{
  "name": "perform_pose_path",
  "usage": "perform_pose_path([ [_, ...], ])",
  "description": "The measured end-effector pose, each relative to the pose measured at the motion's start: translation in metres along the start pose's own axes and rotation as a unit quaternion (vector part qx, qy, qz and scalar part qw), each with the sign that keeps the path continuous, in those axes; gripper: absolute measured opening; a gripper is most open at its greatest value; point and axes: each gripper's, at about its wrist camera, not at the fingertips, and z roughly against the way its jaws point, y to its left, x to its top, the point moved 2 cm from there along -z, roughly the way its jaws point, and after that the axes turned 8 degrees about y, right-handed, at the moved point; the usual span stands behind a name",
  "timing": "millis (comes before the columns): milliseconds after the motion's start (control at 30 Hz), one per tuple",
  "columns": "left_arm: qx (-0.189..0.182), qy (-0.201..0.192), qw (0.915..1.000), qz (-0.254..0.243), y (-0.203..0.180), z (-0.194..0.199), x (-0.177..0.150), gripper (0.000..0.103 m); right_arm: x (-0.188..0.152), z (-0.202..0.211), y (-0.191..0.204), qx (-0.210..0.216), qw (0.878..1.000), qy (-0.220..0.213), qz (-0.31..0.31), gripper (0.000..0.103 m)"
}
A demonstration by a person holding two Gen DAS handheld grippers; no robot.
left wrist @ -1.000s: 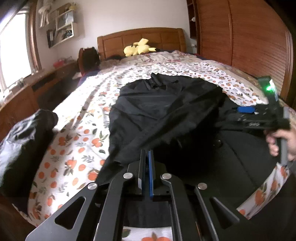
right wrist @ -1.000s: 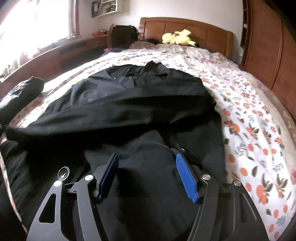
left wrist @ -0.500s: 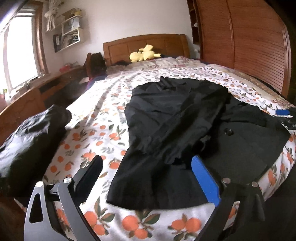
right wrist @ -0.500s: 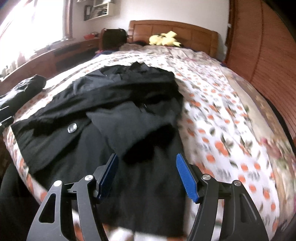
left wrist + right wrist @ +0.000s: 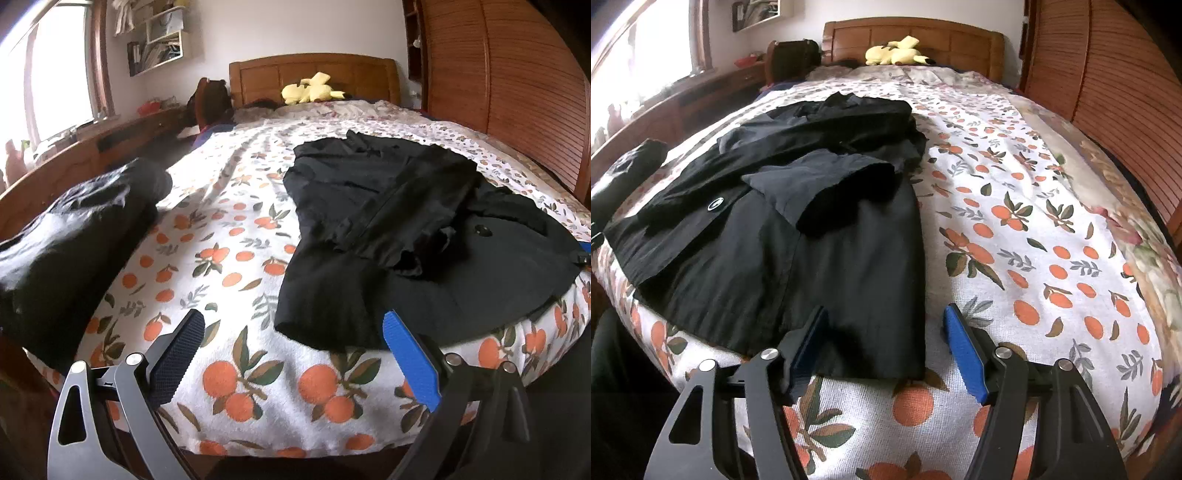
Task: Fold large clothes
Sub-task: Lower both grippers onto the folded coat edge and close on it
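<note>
A large black coat [image 5: 406, 229] lies flat on the orange-print bedsheet [image 5: 229, 258], both sleeves folded across its front, collar toward the headboard. It also shows in the right wrist view [image 5: 820, 229]. My left gripper [image 5: 295, 354] is open and empty, held at the foot of the bed near the coat's left hem corner. My right gripper [image 5: 886, 347] is open and empty, with its jaws on either side of the coat's right hem corner, just above the sheet. A tip of the right gripper shows at the left wrist view's right edge [image 5: 585, 253].
A folded black garment [image 5: 74, 236] sits at the bed's left edge, also seen in the right wrist view [image 5: 624, 177]. A yellow plush toy [image 5: 312, 88] lies by the wooden headboard [image 5: 314, 74]. A wooden louvred wardrobe [image 5: 1108, 74] stands on the right, a window and desk on the left.
My left gripper let go of the coat's sleeve and opened, then drew back to the foot of the bed. My right gripper also pulled back from over the coat to its hem.
</note>
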Motion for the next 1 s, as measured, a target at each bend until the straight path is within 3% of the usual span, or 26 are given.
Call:
perform_pose_path([
  [100,-0.003,0.005,1.0,0.002,0.002,-0.002,-0.002,0.098,0.001,0.006,0.007,0.023,1.0,-0.008,0.009,0.041],
  [433,-0.021,0.016,0.9995,0.019,0.002,-0.01,-0.002,0.098,0.003,0.012,0.019,0.039,0.999,-0.013,0.024,0.04],
  [633,-0.035,0.024,0.9986,0.031,0.001,-0.017,0.001,0.065,-0.002,0.005,0.014,0.033,0.999,-0.009,0.017,0.04],
  [867,-0.036,0.033,0.9983,0.031,0.0,-0.024,0.001,0.062,-0.008,-0.002,0.008,0.038,0.999,-0.017,-0.002,0.04],
  [1000,-0.039,0.033,0.9982,0.03,0.002,-0.027,0.003,0.062,-0.007,0.0,0.007,0.025,0.999,-0.031,-0.019,0.021],
])
